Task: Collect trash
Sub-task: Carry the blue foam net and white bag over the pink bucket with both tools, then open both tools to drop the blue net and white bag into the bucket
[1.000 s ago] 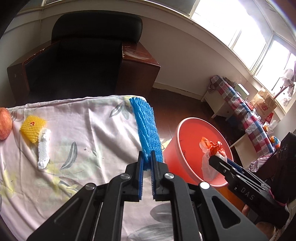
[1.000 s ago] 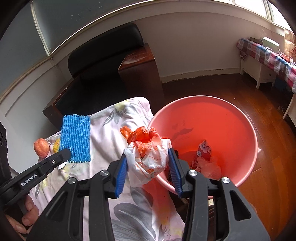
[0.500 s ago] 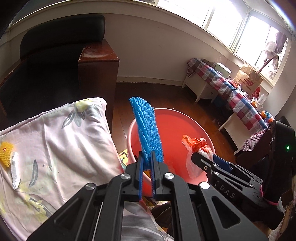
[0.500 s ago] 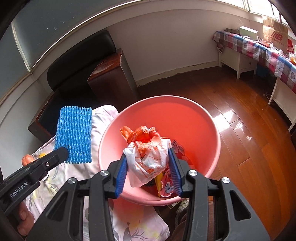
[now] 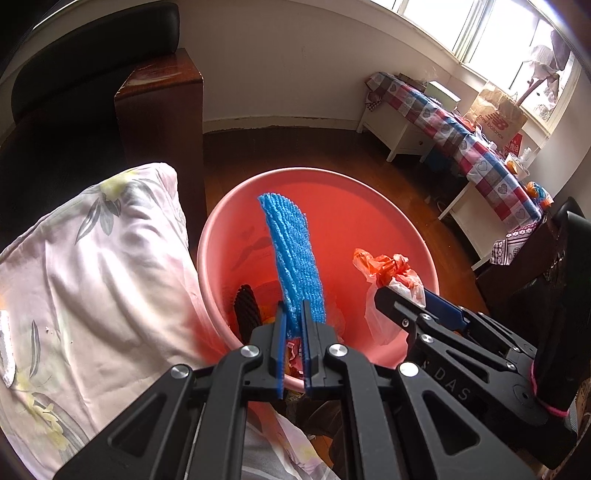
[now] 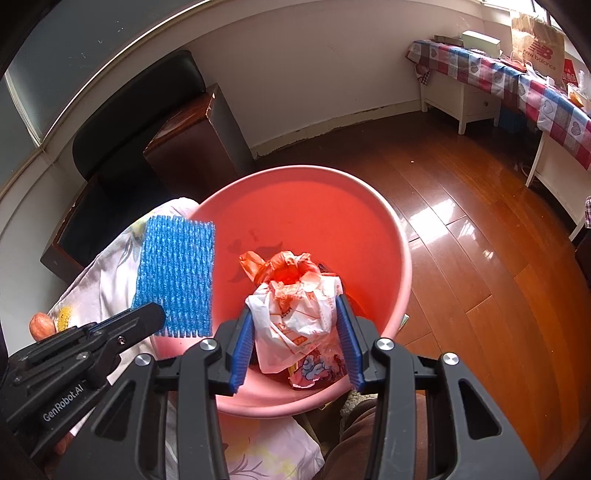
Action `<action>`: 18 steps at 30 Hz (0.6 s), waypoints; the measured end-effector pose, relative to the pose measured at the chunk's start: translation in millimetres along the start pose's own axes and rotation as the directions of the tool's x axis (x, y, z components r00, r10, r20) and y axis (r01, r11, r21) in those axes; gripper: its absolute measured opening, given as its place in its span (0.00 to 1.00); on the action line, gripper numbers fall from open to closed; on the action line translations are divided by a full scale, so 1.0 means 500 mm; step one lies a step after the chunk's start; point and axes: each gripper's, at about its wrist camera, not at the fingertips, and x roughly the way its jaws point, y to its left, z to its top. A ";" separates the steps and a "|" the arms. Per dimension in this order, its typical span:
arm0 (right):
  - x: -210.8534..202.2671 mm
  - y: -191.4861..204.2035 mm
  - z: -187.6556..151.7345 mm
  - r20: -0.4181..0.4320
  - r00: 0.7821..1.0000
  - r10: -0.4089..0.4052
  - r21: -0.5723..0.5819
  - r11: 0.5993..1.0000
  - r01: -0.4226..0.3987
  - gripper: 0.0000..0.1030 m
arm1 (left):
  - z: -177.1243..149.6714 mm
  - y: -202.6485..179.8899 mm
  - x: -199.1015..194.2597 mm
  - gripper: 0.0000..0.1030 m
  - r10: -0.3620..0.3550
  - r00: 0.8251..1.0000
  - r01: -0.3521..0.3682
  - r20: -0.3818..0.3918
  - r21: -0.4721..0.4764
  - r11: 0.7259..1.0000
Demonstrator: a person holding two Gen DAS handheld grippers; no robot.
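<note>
Left wrist view: left gripper (image 5: 292,325) pinches a blue foam net (image 5: 295,254), right gripper (image 6: 295,332) clamps a knotted plastic bag (image 6: 295,310), both over the red basin (image 6: 369,206); floral cloth (image 5: 92,277) alongside; beyond, wooden floor (image 6: 461,221), dark armchair (image 5: 74,92), checked-cloth table (image 5: 480,162).

The floor is glossy reddish-brown wood planking (image 6: 461,236) reflecting window light. Plain cream walls (image 5: 280,70) meet it at a baseboard. A black-cushioned armchair with dark wooden arms (image 6: 192,136) stands against the wall. A white table under a red-and-blue checked cloth (image 5: 476,155) stands below bright windows (image 5: 491,33).
</note>
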 end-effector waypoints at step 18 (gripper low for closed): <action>0.024 -0.010 0.005 -0.031 0.999 0.011 0.013 1.000 -0.011 0.42 | -0.005 -0.007 0.045 0.06 0.042 0.998 -0.042 -0.051 -0.002 0.999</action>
